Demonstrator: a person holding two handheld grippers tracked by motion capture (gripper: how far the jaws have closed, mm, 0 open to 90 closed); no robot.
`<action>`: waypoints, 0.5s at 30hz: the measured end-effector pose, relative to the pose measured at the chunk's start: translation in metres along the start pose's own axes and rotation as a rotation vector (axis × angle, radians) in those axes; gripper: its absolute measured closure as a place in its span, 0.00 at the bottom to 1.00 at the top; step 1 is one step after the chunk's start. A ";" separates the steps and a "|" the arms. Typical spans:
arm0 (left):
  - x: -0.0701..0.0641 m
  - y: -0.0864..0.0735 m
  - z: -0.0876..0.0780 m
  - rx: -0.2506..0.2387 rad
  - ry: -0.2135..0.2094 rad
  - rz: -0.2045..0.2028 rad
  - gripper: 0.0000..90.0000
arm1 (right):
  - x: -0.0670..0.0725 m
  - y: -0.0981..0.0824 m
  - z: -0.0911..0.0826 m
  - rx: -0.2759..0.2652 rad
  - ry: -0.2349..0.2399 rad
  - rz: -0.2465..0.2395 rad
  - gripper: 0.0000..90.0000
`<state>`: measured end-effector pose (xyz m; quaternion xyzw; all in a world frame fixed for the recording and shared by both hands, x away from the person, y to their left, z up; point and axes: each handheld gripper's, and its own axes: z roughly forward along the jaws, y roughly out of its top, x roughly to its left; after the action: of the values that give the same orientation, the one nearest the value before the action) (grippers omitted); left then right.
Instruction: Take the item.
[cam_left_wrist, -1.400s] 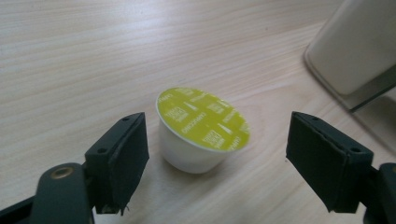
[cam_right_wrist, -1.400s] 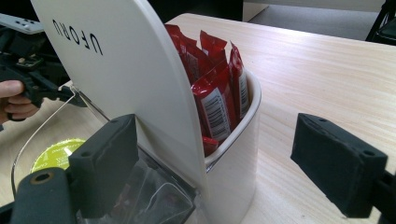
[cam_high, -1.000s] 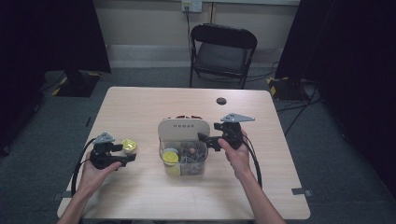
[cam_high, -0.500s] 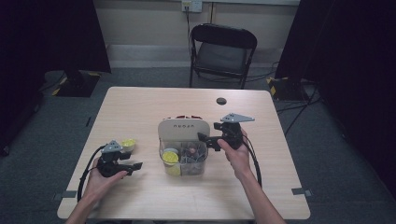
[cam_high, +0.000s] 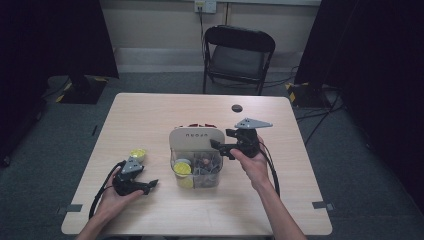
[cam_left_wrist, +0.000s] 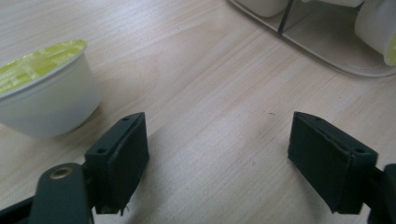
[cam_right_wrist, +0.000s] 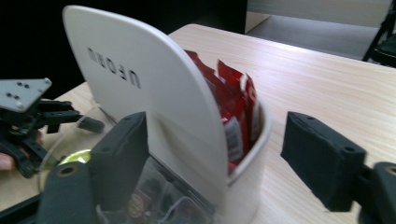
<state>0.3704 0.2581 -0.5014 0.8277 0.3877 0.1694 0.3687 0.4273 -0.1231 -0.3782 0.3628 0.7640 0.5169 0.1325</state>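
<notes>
both grippers open and empty beside the condiment caddy

on the pale wooden table (cam_high: 150, 115) a white and clear caddy (cam_high: 196, 159) stands near the middle. its tall white panel (cam_right_wrist: 140, 88) bears lettering, and red sachets (cam_right_wrist: 236, 105) are packed upright in the white compartment behind that panel. the clear front compartments hold small items, among them a yellow-lidded cup (cam_high: 182, 168).

the left gripper (cam_high: 149, 185) lies low over the table at the near left, held in the left hand (cam_high: 116, 197), its jaws pointing toward the caddy. in the left gripper view its jaws stand wide apart with bare tabletop between them; they hold nothing. a small white pod with a yellow-green lid (cam_left_wrist: 44, 88) sits upright on the table just beside the left jaw, apart from it.

the right gripper (cam_high: 216, 145), held in the right hand (cam_high: 254, 165), is at the caddy's right side. in the right gripper view its jaws are spread wide, one on each side of the caddy's rear corner, gripping nothing.

a small dark round object (cam_high: 236, 108) lies on the far part of the table. a black folding chair (cam_high: 239, 55) stands beyond it.
</notes>
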 end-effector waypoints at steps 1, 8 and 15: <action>0.001 0.000 0.000 0.003 0.017 -0.010 0.20 | 0.000 0.002 0.000 -0.002 0.005 0.002 0.29; 0.003 0.000 0.000 0.003 0.027 -0.021 0.18 | 0.004 0.015 0.000 -0.018 0.034 -0.011 0.44; 0.003 0.000 0.001 0.006 0.022 -0.017 0.17 | 0.015 0.017 0.003 -0.027 0.077 -0.029 0.53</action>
<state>0.3729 0.2602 -0.5015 0.8235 0.3993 0.1742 0.3634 0.4262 -0.1071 -0.3617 0.3300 0.7667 0.5386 0.1153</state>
